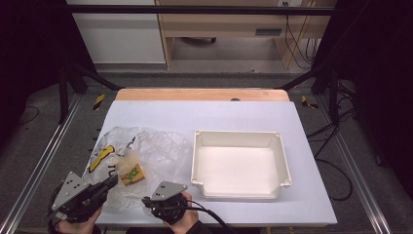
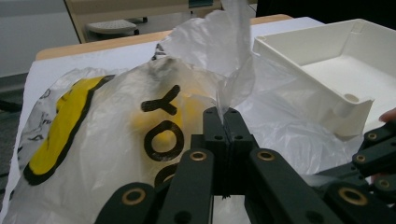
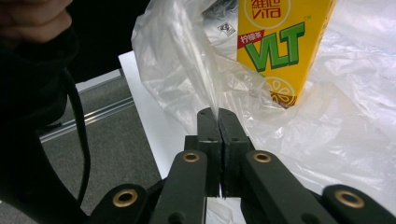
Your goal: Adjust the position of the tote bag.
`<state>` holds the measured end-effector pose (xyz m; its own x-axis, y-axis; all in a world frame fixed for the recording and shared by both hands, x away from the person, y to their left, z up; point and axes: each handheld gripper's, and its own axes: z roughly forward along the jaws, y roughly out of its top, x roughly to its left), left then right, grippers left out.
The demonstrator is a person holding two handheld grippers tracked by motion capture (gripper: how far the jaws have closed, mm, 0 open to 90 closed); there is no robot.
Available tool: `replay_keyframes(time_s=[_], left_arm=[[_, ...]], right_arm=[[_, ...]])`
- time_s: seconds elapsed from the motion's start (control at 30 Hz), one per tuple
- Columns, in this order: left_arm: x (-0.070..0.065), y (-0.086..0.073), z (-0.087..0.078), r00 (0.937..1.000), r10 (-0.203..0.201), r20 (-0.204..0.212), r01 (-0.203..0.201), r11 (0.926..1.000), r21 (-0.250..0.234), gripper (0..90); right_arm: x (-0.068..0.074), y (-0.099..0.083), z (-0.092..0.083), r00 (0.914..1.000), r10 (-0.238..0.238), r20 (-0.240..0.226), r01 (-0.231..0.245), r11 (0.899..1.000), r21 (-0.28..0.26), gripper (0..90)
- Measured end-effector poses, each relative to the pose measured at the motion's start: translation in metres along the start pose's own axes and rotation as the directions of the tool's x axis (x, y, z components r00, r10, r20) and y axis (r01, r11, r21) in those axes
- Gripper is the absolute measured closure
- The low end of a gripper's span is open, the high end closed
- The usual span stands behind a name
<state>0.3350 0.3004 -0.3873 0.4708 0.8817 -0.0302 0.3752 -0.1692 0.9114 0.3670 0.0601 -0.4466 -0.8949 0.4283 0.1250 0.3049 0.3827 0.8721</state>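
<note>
Lower left of the high view: left gripper [image 1: 111,181], its fingers [image 2: 215,126] closed on a fold of the plastic bag [image 1: 141,151]. Just right of it at the bottom edge: right gripper [image 1: 146,201], fingers [image 3: 208,123] pinched shut on another fold of the bag, seen in the right gripper view. Inside the bag, left of centre on the table [image 1: 234,117]: a yellow carton [image 1: 132,174]. To the right: a white tray [image 1: 285,165]. Beyond: floor and cabinets.
</note>
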Motion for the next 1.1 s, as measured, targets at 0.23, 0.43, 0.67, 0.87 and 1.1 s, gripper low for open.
replay_keyframes(time_s=[0.23,0.43,0.67,0.87,1.1], left_arm=[[0.010,-0.009,-0.004,0.9989,-0.022,-0.042,0.022,0.9997,-0.010,89.5],[0.023,-0.020,0.003,0.9959,-0.041,-0.080,0.043,0.9987,0.028,89.5],[0.028,-0.027,0.006,0.9941,-0.040,-0.101,0.045,0.9979,0.046,89.5],[0.030,-0.028,0.005,0.9933,-0.042,-0.108,0.047,0.9980,0.042,89.5],[0.034,-0.031,0.000,0.9919,-0.058,-0.113,0.063,0.9974,0.037,89.5]], right_arm=[[0.006,0.005,0.011,0.9999,-0.015,-0.007,0.015,1.000,0.009,87.9],[0.007,0.007,0.021,0.9999,-0.014,-0.008,0.015,1.000,0.023,85.3],[0.009,0.003,0.032,0.9996,-0.020,-0.022,0.021,0.999,0.047,75.9],[0.006,0.008,0.013,0.9993,-0.007,-0.037,0.007,1.000,-0.021,58.3],[-0.008,0.013,-0.019,0.9999,0.015,0.008,-0.014,0.997,-0.080,71.7]])
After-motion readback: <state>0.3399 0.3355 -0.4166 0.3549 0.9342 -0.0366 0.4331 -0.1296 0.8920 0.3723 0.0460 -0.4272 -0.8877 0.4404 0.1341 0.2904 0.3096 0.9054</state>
